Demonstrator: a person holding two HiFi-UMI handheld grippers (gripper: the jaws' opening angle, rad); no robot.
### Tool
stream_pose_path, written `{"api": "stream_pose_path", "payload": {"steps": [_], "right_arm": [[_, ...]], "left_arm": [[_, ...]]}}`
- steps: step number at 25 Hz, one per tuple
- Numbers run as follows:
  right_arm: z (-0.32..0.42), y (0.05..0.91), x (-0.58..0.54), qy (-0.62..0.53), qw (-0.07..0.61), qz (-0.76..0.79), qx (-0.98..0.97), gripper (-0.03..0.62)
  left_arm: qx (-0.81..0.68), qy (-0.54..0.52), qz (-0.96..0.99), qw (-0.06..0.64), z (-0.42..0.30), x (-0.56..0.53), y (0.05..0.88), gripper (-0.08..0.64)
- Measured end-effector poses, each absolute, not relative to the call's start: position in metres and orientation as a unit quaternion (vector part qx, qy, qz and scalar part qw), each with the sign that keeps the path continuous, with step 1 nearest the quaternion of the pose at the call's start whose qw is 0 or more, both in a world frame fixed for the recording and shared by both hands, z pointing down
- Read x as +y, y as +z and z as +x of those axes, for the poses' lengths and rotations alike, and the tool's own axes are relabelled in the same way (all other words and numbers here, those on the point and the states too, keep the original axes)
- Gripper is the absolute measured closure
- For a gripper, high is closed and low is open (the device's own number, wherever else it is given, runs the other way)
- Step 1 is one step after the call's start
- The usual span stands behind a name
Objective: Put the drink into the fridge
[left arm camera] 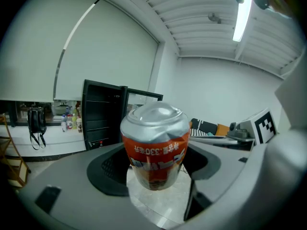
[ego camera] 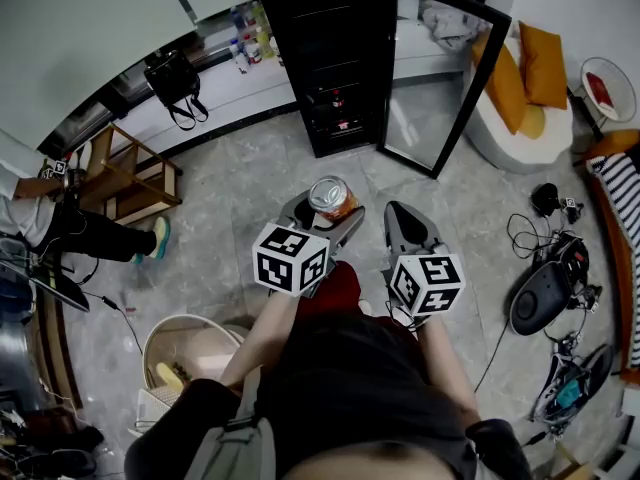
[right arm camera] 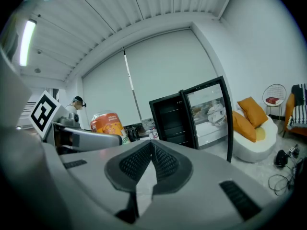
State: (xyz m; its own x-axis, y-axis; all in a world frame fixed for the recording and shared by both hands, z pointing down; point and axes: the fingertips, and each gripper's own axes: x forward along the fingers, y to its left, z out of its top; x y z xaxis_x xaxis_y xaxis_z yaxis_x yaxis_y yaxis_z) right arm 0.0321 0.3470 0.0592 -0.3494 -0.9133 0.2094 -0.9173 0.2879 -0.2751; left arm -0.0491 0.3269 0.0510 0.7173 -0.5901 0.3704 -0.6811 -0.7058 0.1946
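An orange drink can (ego camera: 332, 197) with a silver top stands upright between the jaws of my left gripper (ego camera: 325, 211), which is shut on it; the can (left arm camera: 154, 147) fills the middle of the left gripper view. My right gripper (ego camera: 404, 222) is just to its right, shut and holding nothing, its pads touching at the tips (right arm camera: 149, 153). From the right gripper view the can (right arm camera: 107, 123) shows at the left. The black fridge (ego camera: 333, 58) stands ahead with its glass door (ego camera: 443, 78) swung open to the right; its dark shelves are visible.
A white sofa with orange cushions (ego camera: 522, 83) sits right of the fridge. Cables and a black device (ego camera: 545, 293) lie on the floor at right. A wooden rack (ego camera: 125, 176) and a seated person (ego camera: 60, 223) are at left. A round white bin (ego camera: 190, 358) is near my feet.
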Motion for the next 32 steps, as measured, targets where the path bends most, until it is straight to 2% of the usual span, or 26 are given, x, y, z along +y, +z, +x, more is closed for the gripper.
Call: {"api": "stream_pose_path", "payload": {"steps": [17, 32], "right_arm": [[0.052, 0.061, 0.297, 0.187, -0.019, 0.589, -0.786, 0.574], [0.050, 0.086, 0.150, 0.213, 0.013, 0.594, -0.776, 0.574]], "left_arm": [[-0.341, 0.153, 0.915, 0.150, -0.039, 0.271, 0.062, 0.222], [-0.333, 0.161, 0.911, 0.183, -0.041, 0.128, 0.092, 0.222]]}}
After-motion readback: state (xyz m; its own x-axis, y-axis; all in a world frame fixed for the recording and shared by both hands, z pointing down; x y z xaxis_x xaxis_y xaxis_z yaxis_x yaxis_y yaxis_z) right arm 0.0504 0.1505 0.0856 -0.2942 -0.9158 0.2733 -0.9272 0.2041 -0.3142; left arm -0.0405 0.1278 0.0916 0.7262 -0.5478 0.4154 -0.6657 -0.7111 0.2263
